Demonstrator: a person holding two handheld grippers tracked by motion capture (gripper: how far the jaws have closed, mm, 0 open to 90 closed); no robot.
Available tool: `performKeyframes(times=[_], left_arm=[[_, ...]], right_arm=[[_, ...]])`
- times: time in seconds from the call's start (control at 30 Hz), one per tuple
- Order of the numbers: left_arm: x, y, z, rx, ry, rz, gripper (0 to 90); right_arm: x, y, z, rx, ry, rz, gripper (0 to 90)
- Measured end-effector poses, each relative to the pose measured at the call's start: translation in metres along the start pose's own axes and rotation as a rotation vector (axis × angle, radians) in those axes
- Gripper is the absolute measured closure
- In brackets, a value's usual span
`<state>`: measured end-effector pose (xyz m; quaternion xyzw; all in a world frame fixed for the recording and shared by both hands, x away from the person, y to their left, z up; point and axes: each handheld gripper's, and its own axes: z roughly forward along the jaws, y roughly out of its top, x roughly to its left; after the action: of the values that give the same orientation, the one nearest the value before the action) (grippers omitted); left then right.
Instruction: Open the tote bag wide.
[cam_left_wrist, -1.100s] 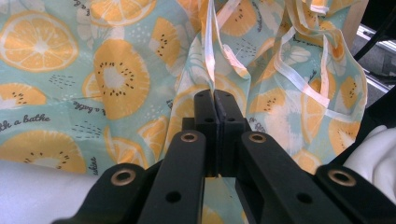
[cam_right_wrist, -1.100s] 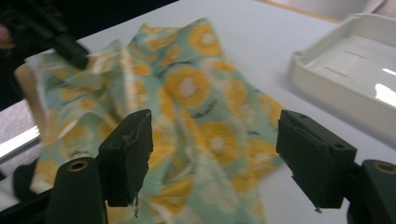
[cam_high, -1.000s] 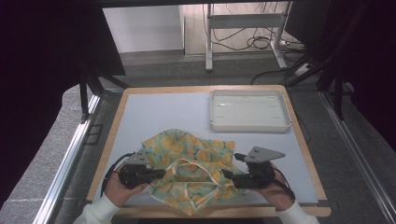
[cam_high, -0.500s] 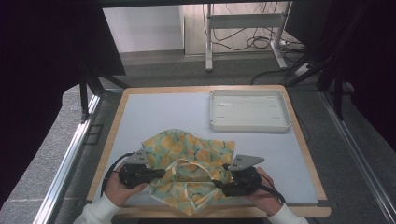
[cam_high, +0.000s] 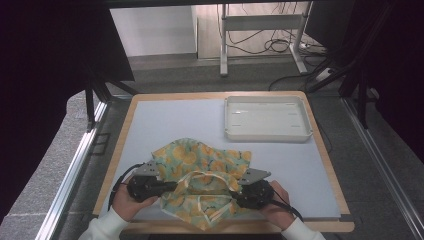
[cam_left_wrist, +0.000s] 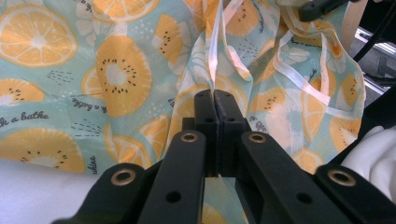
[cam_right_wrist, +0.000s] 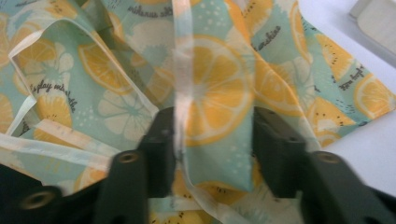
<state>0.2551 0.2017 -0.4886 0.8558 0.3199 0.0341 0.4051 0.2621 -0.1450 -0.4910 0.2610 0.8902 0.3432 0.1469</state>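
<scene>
High view: fruit-print cloth (cam_high: 202, 172) lying crumpled on the near part of the bench (cam_high: 165, 120), white tape ties looped on top. Left hand-held gripper (cam_high: 162, 187) at the cloth's left edge, right hand-held gripper (cam_high: 235, 196) at its right edge, both pointing inward. White tray (cam_high: 267, 119) standing well beyond the cloth toward the far right corner, nothing in it. Judged from this: one side of the cloth secured, the other about to be; any lifting, spreading or folding not yet begun, tray unused.

Left gripper view: jaws pressed together on a raised ridge of the cloth (cam_left_wrist: 116, 79) with a white tape (cam_left_wrist: 215, 51) running up from the pinch (a firm hold, by the look of it).

Right gripper view: jaws just closing, half spread, a fold of the cloth (cam_right_wrist: 219, 107) and one tape (cam_right_wrist: 181, 70) standing between them; pads probably not pressing yet, though the blur leaves contact on the left pad uncertain.

Surroundings, again from above: pale blue-grey bench top with a wooden border, beyond the cloth a grey floor, metal stand legs and loose cables; dark drapes on both sides.
</scene>
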Motion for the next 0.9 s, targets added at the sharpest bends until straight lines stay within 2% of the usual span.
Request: performKeyframes(times=[0.03, 0.1, 0.4, 0.57, 0.9], left_arm=[[0.000, 0.000, 0.000, 0.001, -0.001, 0.000, 90.0], [0.000, 0.000, 0.000, 0.002, -0.001, 0.000, 90.0], [0.000, 0.000, -0.002, -0.005, 0.002, -0.001, 90.0], [0.000, 0.000, -0.004, -0.014, 0.008, 0.002, 90.0], [-0.001, 0.001, -0.008, -0.040, 0.014, 0.005, 90.0]], right_arm=[[-0.001, 0.000, -0.001, -0.012, 0.004, 0.004, 64.3], [-0.002, 0.000, -0.003, -0.027, 0.012, 0.009, 69.6], [-0.008, 0.002, -0.015, -0.097, 0.054, 0.039, 83.5], [-0.009, 0.004, -0.020, -0.125, 0.077, 0.047, 84.9], [-0.014, 0.007, -0.026, -0.165, 0.085, 0.059, 85.2]])
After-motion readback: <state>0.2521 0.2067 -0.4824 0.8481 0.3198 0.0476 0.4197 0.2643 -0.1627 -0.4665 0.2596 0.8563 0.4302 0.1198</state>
